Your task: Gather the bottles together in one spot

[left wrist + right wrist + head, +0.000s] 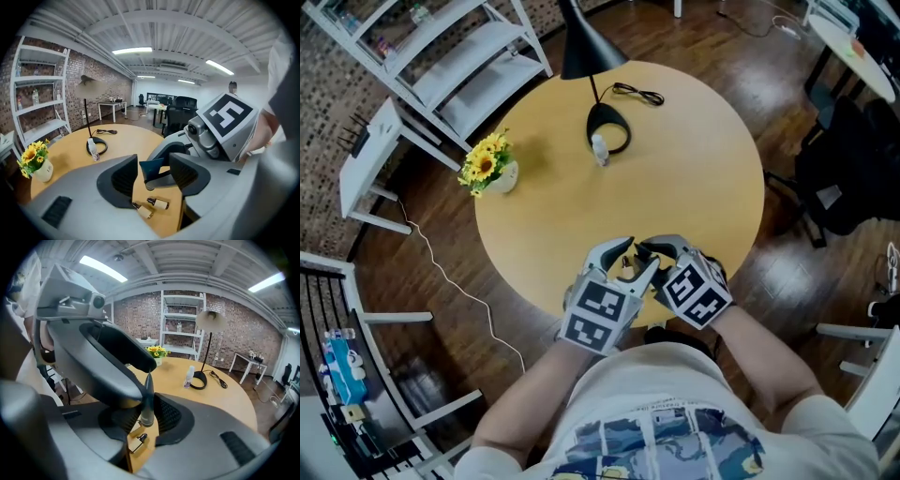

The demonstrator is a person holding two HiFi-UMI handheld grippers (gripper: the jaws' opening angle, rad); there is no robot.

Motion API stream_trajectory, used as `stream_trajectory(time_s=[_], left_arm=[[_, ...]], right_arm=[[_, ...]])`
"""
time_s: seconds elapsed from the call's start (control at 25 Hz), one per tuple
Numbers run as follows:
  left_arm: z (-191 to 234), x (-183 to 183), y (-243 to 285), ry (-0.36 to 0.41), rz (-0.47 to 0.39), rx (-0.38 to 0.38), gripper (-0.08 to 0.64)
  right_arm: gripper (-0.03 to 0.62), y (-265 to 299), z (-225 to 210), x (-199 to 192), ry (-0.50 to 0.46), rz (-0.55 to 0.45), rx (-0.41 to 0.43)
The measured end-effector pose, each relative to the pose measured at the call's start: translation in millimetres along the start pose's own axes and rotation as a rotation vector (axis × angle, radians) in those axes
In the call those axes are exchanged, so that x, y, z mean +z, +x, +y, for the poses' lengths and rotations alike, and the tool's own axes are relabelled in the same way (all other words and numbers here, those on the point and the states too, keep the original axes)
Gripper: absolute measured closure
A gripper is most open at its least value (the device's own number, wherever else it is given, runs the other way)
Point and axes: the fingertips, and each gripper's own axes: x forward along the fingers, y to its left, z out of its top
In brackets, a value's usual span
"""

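**Left gripper** (152, 183): lower centre of the head view, over the near edge of the round table (703, 187). Its jaws stand wide apart and hold nothing. In its own view the tip of the right gripper sits in the gap.

**Right gripper** (146, 420): just right of the left one, the two heads crowded together. Its jaws are drawn in as near as they go, with nothing gripped. One finger of the left gripper crosses in front of them in the right gripper view.

**Two small bottles** (159, 203) (143, 211): dark caps, pale bodies. They lie on their sides next to each other on the tabletop, low in the left gripper view beneath both tools. Neither is touched.

**White bottle** (600, 150): upright, upper centre of the head view, touching the ring base of the black lamp (609, 127), well apart from the small pair.

**Vase of sunflowers** (492, 167): left edge of the table.
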Motion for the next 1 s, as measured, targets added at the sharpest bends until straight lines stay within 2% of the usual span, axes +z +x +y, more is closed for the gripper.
stream_trajectory(time_s=[0.12, 0.32, 0.36, 0.64, 0.72, 0.76, 0.92, 1.0], left_arm=[[1, 4, 17, -0.022, 0.013, -0.015, 0.35], [7, 4, 33, -0.162, 0.016, -0.059, 0.356], [9, 5, 35, -0.161, 0.02, -0.048, 0.39], [15, 16, 55, -0.082, 0.038, 0.013, 0.396], [19, 22, 60, -0.051, 0.033, 0.034, 0.396], [23, 25, 62, -0.04, 0.028, 0.047, 0.396], [56, 37, 68, -0.043, -0.002, 0.136, 0.397], [81, 37, 73, -0.058, -0.011, 0.195, 0.396]], right_arm=[[0.502, 1, -14, -6, -0.009, 0.018, 0.01], [0.502, 2, -22, -7, -0.072, 0.014, 0.051], [0.502, 3, -25, -6, -0.077, 0.015, 0.055], [0.494, 6, -48, -9, -0.044, -0.022, 0.044], [0.474, 6, -56, -10, -0.035, -0.038, 0.039], [0.441, 5, -59, -12, -0.028, -0.041, 0.037], [0.391, -1, -76, -30, 0.023, -0.04, 0.026], [0.387, -7, -86, -43, 0.064, -0.043, 0.011]])
